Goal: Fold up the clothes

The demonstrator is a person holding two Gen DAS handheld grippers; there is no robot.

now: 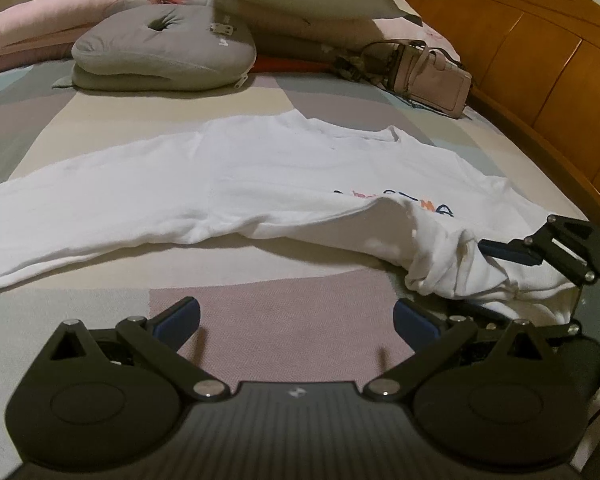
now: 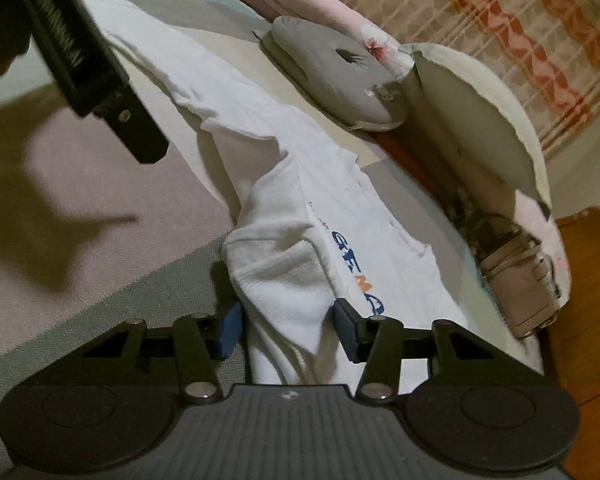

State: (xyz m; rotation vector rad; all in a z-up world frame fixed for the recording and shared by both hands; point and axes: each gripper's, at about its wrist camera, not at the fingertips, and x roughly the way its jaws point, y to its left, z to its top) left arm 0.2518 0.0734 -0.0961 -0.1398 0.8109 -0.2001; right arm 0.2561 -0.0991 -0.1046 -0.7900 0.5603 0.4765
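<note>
Our right gripper [image 2: 288,330] held the shirt's [image 1: 228,184] bunched sleeve in its jaws; our left gripper [image 1: 296,316] gaped empty beside the shirt. A loose pinch could drop the fold.

1. Left gripper [image 1: 296,320]: matte black body, two round side housings with faint circular recesses, and a ribbed centre plate bearing a small white mark.
2. Its angular black linkage arms pivot on silver screws; the fingers [image 1: 179,317] carry dark blue pads.
3. Right gripper [image 2: 287,330]: same black build, silver pivots, blue-padded fingers [image 2: 231,330] and a ribbed plate with a white emblem.
</note>
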